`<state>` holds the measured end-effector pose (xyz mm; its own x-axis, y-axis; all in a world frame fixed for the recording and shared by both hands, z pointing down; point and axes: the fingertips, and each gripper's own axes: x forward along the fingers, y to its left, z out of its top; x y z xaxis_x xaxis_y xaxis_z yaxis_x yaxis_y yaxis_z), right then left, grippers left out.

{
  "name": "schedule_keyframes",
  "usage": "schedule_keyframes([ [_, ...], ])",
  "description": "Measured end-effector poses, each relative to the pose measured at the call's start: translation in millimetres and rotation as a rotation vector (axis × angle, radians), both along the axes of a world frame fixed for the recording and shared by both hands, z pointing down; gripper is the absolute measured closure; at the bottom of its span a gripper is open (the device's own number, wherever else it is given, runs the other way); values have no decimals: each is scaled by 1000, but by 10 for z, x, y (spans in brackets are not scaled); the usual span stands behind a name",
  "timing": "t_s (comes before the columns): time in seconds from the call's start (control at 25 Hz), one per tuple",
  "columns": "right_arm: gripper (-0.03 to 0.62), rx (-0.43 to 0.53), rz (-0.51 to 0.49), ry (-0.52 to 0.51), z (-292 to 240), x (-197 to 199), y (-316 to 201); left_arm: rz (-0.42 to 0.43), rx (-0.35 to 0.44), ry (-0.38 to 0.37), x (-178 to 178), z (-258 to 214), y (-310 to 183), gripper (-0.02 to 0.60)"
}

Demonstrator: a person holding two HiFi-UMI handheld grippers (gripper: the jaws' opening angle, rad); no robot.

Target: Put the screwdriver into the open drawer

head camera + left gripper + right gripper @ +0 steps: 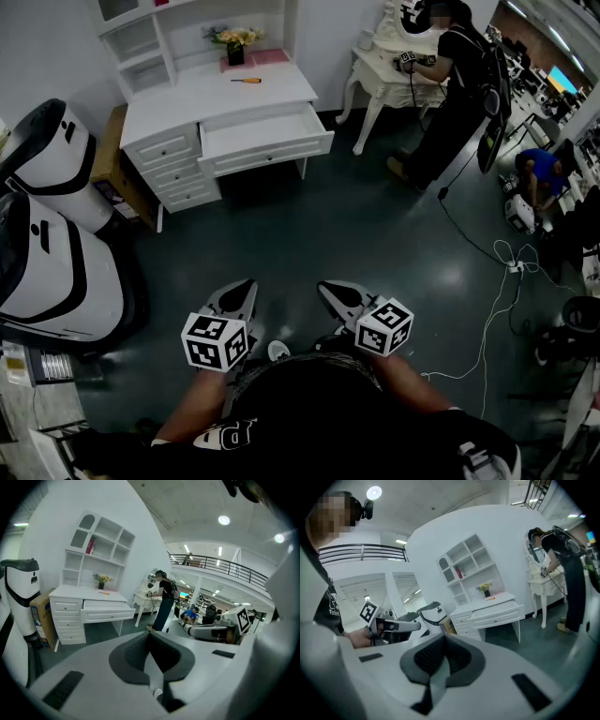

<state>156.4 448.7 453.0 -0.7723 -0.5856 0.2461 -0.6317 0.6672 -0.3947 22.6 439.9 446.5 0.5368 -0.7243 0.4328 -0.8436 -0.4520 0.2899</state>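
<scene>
Screwdriver [247, 81] lies on the tabletop [187, 98] behind the open drawer [265, 131]; left tool [244, 289] and right tool [330, 291], jaws together and empty, hang well short of it, since no approach is yet made.

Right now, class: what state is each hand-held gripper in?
Left hand-held gripper: closed, holding nothing.
Right hand-held gripper: closed, holding nothing.

Bright ceiling lamps [224, 520], fisheye warp w/ dark corners.
</scene>
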Motion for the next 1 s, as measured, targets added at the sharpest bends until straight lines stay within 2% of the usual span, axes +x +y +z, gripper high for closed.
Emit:
schedule_keyframes([
  [0.64,588,6,-12,-7,-50,-68,-32,-5,19,4,-55,-59,19,570],
  [0.76,586,13,-12,-31,-77,-91,-27,-14,11,13,-75,-32,31,571],
  [1.0,585,58,-38,-9,-169,-206,-52,-10,-39,52,-82,40,40,571],
])
